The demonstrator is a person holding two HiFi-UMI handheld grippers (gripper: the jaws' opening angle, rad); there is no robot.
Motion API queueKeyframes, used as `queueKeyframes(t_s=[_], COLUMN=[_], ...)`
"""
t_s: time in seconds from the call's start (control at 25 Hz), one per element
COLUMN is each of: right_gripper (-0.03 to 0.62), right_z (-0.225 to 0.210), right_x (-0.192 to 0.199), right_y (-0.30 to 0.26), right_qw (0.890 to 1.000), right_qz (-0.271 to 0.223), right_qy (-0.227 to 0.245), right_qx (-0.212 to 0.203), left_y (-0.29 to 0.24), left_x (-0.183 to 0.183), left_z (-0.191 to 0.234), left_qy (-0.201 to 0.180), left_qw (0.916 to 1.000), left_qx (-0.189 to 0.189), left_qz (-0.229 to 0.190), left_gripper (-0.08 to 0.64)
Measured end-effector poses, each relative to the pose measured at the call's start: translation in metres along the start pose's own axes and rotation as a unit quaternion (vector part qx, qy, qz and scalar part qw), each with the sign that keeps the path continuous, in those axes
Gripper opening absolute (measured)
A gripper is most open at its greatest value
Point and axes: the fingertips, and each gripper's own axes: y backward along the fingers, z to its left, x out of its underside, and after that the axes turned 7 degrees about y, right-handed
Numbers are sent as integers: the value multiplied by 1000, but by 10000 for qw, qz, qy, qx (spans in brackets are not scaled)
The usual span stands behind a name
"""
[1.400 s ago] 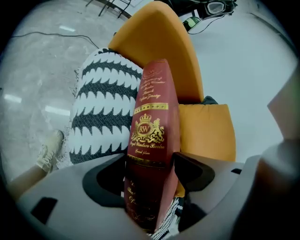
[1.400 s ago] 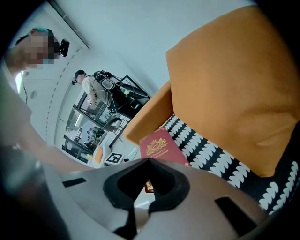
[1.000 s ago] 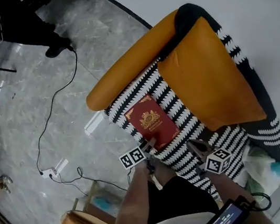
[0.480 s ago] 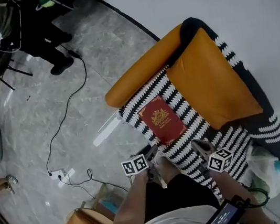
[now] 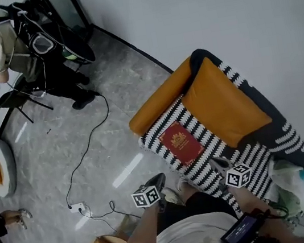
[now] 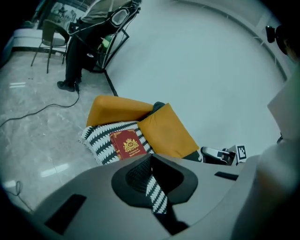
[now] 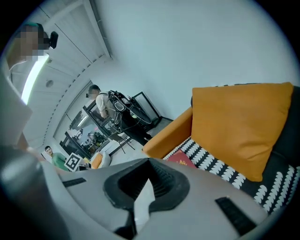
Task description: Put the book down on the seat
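A red book (image 5: 180, 142) with a gold crest lies flat on the black-and-white striped seat (image 5: 205, 164) of an armchair. It also shows in the left gripper view as the book (image 6: 127, 144), and its corner shows in the right gripper view (image 7: 182, 158). My left gripper (image 5: 157, 181) hangs in front of the seat's edge, clear of the book, shut with nothing in it (image 6: 152, 176). My right gripper (image 5: 220, 164) hovers over the seat's front right part, also shut and empty (image 7: 149, 180).
The chair has an orange back cushion (image 5: 224, 106) and an orange armrest (image 5: 156, 97), and it stands against a white wall. A white bag (image 5: 292, 181) sits to its right. A cable (image 5: 88, 152) and power strip (image 5: 77, 207) lie on the marble floor. A person (image 5: 7, 50) stands far left.
The left gripper has let go of the book's near edge, drawn back off the seat and closed. The head view has pulled back. The book stays where it lay.
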Motion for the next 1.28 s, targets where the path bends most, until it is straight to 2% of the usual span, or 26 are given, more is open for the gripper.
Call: queueKeyframes(t_s=[0.16,0.36,0.52,0.64,0.84,1.0,1.28], right_gripper=[15,14,15,15,15,14,15], right_z=[24,50,72,88,114,142,161], right_x=[-14,-45,-60,-69,-71,-104,-93], right_y=[15,25,34,45,66,61,91], right_qw=[9998,9981,9961,9942,9909,9813,9811], right_qz=[-180,-447,-644,-778,-914,-1201,-1112], right_qy=[117,403,531,661,898,1330,1407], right_qx=[-20,-146,-278,-347,-401,-704,-722], left_y=[33,66,92,108,131,144,139], left_x=[-3,-18,-26,-35,-40,-73,-53], left_z=[-22,-48,-59,-67,-87,-111,-155], left_qy=[-169,-595,-437,-512,-856,-1346,-1877], left_qw=[9997,9976,9973,9960,9924,9843,9756], left_qx=[154,270,371,415,523,598,789], left_qz=[-41,-249,-461,-607,-712,-971,-826], left_gripper=[11,11,11,11,11,11,11])
